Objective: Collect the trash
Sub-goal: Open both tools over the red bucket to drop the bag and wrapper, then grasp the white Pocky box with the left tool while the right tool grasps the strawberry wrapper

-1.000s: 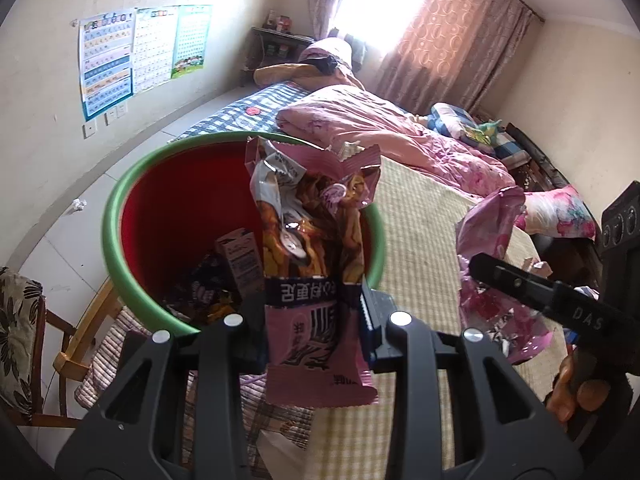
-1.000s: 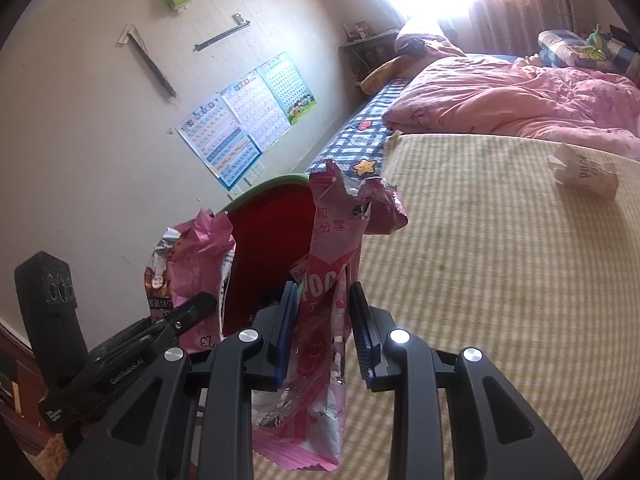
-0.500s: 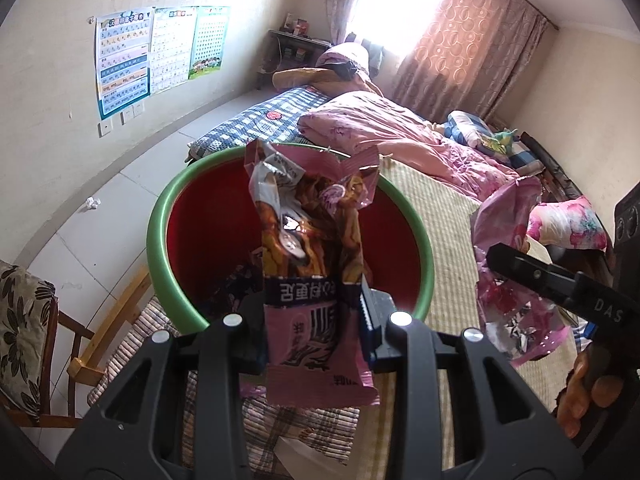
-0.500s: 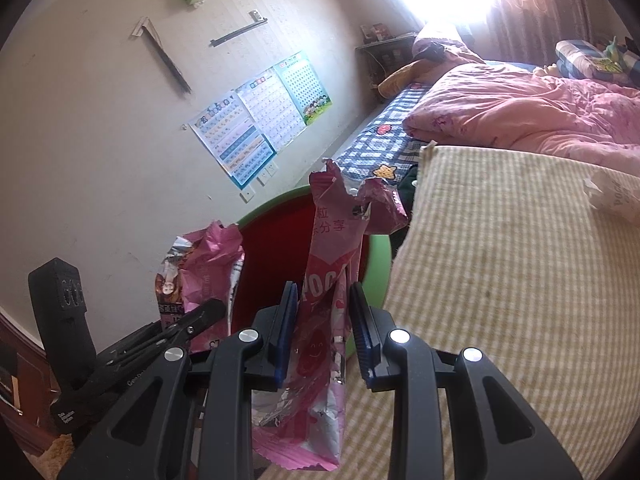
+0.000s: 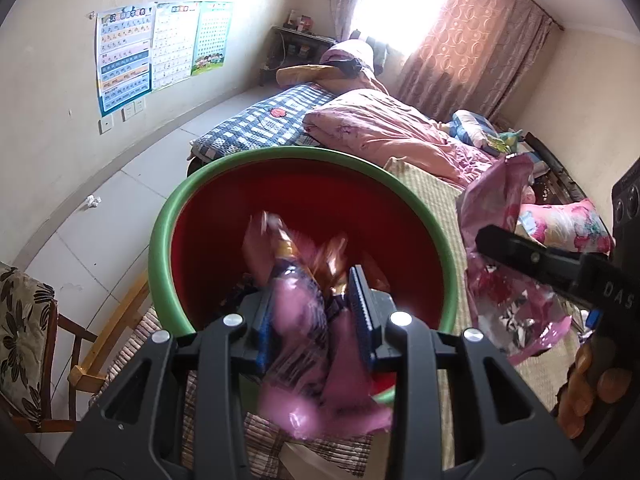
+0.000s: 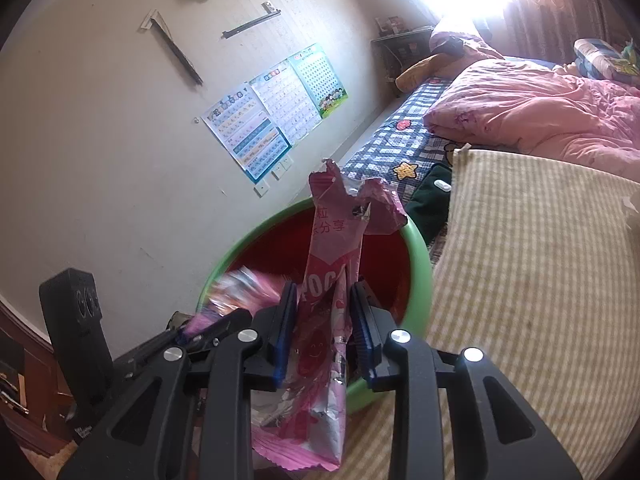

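A red bin with a green rim (image 5: 160, 240) stands beside the bed; it also shows in the right wrist view (image 6: 420, 256). My left gripper (image 5: 316, 312) is open above the bin, and a pink snack wrapper (image 5: 296, 320), blurred by motion, slips down between its jaws. My right gripper (image 6: 324, 324) is shut on a tall pink Pocky wrapper (image 6: 328, 264) and holds it upright at the bin's near edge. That wrapper also shows at the right of the left wrist view (image 5: 496, 248).
A striped straw mat (image 6: 520, 260) covers the bed to the right. A pink quilt (image 5: 384, 124) and a checked blanket (image 5: 260, 124) lie farther back. A wooden chair (image 5: 28, 320) stands on the tiled floor at left. A crumpled paper scrap (image 5: 93, 200) lies on the floor.
My left gripper has moved over the bin and opened; its wrapper is dropping and blurred. My right gripper has come closer to the bin, still holding its wrapper.
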`<state>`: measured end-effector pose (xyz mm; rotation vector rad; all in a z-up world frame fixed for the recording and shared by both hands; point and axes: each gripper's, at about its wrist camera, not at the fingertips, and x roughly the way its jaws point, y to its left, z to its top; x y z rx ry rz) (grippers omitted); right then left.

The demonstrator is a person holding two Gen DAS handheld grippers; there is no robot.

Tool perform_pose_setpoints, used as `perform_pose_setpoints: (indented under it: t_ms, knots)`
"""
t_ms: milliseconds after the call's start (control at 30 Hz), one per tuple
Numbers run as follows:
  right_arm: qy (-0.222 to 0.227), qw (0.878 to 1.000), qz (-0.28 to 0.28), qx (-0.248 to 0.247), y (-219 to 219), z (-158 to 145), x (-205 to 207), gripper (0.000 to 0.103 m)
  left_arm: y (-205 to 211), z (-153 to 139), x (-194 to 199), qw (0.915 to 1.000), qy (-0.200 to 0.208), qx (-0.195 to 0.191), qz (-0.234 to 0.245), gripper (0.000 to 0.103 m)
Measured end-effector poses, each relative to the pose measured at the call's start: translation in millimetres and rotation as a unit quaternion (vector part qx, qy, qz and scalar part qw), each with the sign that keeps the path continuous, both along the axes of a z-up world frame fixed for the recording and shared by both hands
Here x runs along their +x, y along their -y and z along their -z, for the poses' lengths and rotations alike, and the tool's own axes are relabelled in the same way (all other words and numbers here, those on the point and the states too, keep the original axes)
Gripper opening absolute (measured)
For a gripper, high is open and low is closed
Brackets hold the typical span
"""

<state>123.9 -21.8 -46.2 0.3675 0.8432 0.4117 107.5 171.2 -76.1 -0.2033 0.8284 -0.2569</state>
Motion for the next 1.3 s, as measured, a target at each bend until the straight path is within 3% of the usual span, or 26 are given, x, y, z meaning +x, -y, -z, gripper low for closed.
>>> perform_pose_setpoints:
  t_ms: [33,100,300,500,600,700,800,933,1300]
  knots:
    - [0.000,1.000,-0.001,0.001,0,0,2,0.042,-1,0,1,1.0000,0.001,0.000,-0.005,0.033]
    - [0.001,1.000,0.001,0.003,1,0,4,0.053,-4,-1,1,0.9999,0.003,-0.001,-0.013,0.049]
    - [0.008,1.000,0.010,0.007,15,-3,-2,0.059,-3,-2,0,0.9997,0.000,-0.003,-0.026,0.055]
    - [0.008,0.992,0.111,-0.050,106,6,-27,0.059,19,-4,-1,0.9999,-0.004,-0.008,-0.014,0.062]
    - [0.001,0.976,0.199,-0.092,175,12,-46,0.060,39,-4,-3,0.9999,-0.008,-0.009,-0.002,0.062]
    - [-0.010,0.950,0.285,-0.124,252,19,-68,0.065,61,-3,-8,0.9998,-0.012,-0.010,0.009,0.062]
    - [-0.032,0.936,0.318,-0.148,300,30,-79,0.065,86,0,-14,0.9996,-0.018,-0.008,0.021,0.062]
    - [-0.050,0.930,0.322,-0.172,346,44,-85,0.065,118,1,-22,0.9993,-0.020,-0.003,0.031,0.064]
    - [-0.087,0.948,0.256,-0.169,373,77,-64,0.066,191,2,-29,0.9987,-0.025,0.010,0.044,0.065]
